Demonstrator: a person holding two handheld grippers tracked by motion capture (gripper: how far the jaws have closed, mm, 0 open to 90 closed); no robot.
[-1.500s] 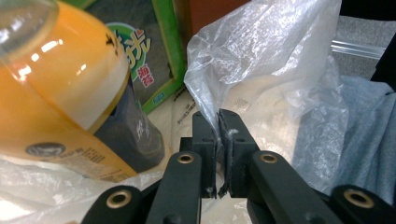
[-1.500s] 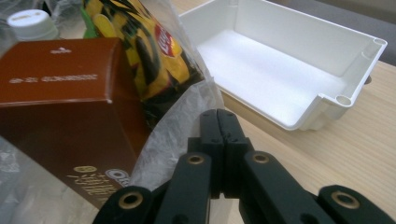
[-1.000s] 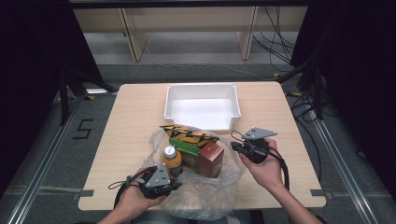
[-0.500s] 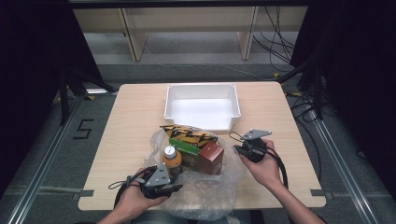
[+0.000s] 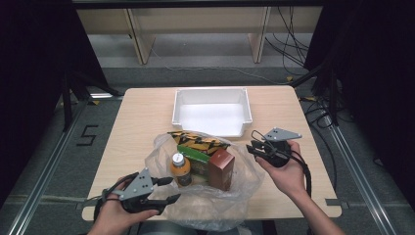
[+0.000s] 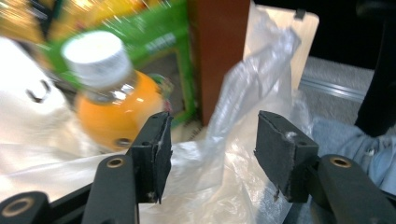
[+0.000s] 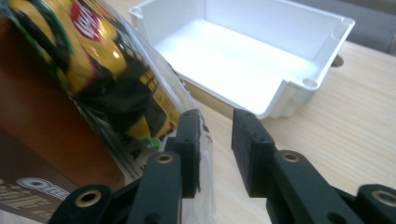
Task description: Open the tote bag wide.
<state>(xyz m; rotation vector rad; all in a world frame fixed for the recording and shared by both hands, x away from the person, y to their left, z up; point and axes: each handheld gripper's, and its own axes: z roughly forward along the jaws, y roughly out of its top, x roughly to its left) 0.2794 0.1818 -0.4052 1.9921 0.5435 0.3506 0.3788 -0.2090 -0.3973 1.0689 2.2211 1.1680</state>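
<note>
A clear plastic bag (image 5: 215,198) lies open on the wooden table (image 5: 142,122) around an orange bottle (image 5: 180,170) with a white cap, a green box (image 5: 195,157), a brown box (image 5: 221,169) and a yellow-black snack packet (image 5: 198,141). My left gripper (image 5: 170,189) is at the bag's near-left edge. Its jaws have just been opening, and a loose fold of bag (image 6: 233,112) stands between them (image 6: 212,149) unpressed. My right gripper (image 5: 249,148) is at the bag's right edge. Its jaws have just been opening too, with a narrow gap (image 7: 215,140) and the film beside one pad (image 7: 191,140).
A white empty bin (image 5: 212,111) stands behind the bag, mid-table. Bare wood lies to the left and right of it. The table's near edge runs just under the bag. Metal rails and cables lie on the floor around the table.
Both grippers' jaws have parted, the left one wide. The left gripper has lifted a little. The bag's edges sit loose and lower around the groceries.
</note>
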